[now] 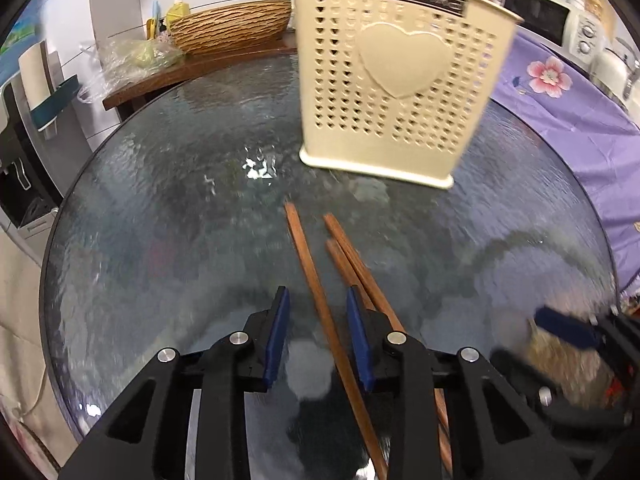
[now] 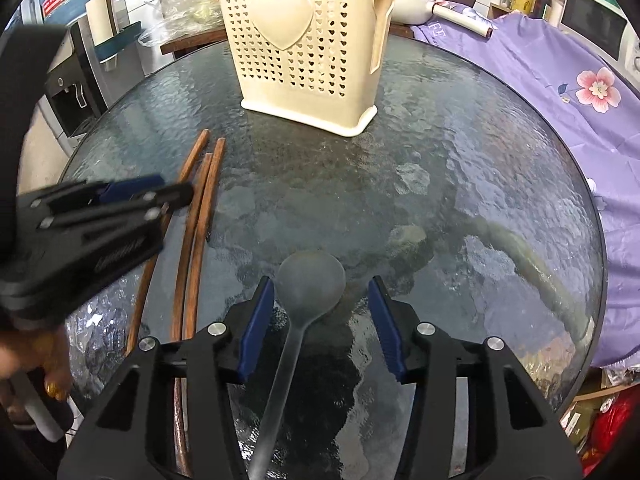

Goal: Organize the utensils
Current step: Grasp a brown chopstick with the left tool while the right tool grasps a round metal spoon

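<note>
Wooden chopsticks (image 1: 320, 300), square-edged and reddish, run lengthwise from the bottom of my left-wrist frame toward the cream holder (image 1: 396, 80) at upper centre; one stick lies between the blue pads of my left gripper (image 1: 318, 340), jaws partly open, nothing pinched yet (the other two sit just right of the gap).

Through my right wrist, a grey matte spoon (image 2: 308, 280) lies on the rippled glass table (image 2: 480, 200), handle running down between my right gripper (image 2: 322, 328) jaws, half open and clear of it, bowl pointing toward the perforated holder (image 2: 304, 40).
</note>
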